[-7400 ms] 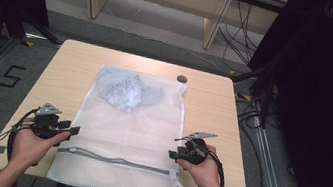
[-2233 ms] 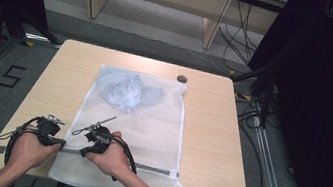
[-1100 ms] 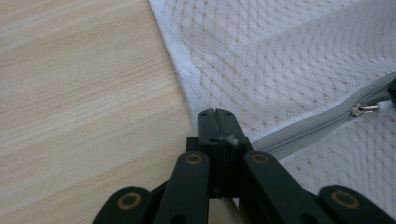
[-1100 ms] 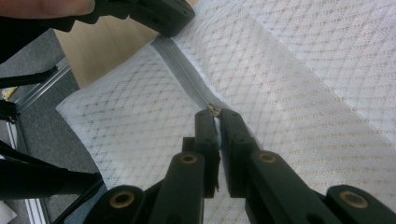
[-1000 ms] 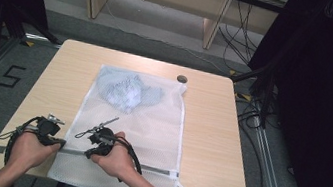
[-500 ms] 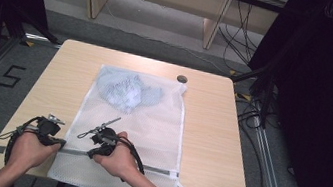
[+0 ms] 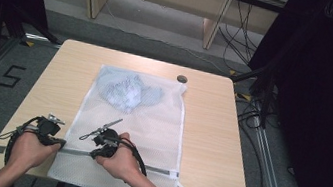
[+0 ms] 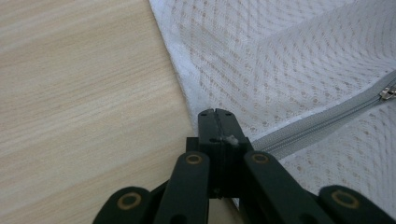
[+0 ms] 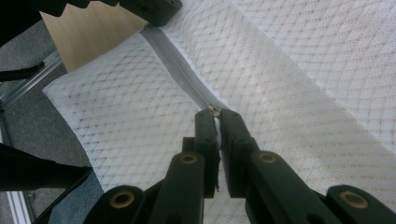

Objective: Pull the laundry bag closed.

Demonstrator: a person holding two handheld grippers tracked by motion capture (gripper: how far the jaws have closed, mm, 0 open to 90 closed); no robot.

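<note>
- Tabletop (image 7: 209,130): pale wood grain, rectangular, on a grey floor (image 7: 49,19). Black drapes to the right, pale wooden furniture at the far side, loose cables (image 7: 237,34) on the floor behind. A taped "5" (image 7: 11,76) on the floor at left. Small dark disc (image 7: 182,79) near the far edge of the tabletop.
- Mesh bag (image 7: 150,121): white, lying flat across the middle of the tabletop, its near end overhanging the near edge. Pale blue cloth (image 7: 127,90) bundled inside at the far end. Grey zipper (image 7: 157,170) runs left to right across the near end.
- Left hand (image 7: 29,150): comes in from the near edge, resting at the bag's near-left corner. Left tool (image 8: 218,122) has its jaws pressed together on the left end of the zipper tape, right at the bag's edge; bare wood beside it.
- Right hand (image 7: 118,162): reaches over the bag, a little right of the left hand, the two near each other. Right tool (image 9: 215,122) has its jaws drawn in on the zipper's slider (image 9: 214,111), a narrow slit between them; mesh on both sides.
- Zipper line stretches between the two tools; the left tool's black tip shows at the far end of it in the right gripper view.
</note>
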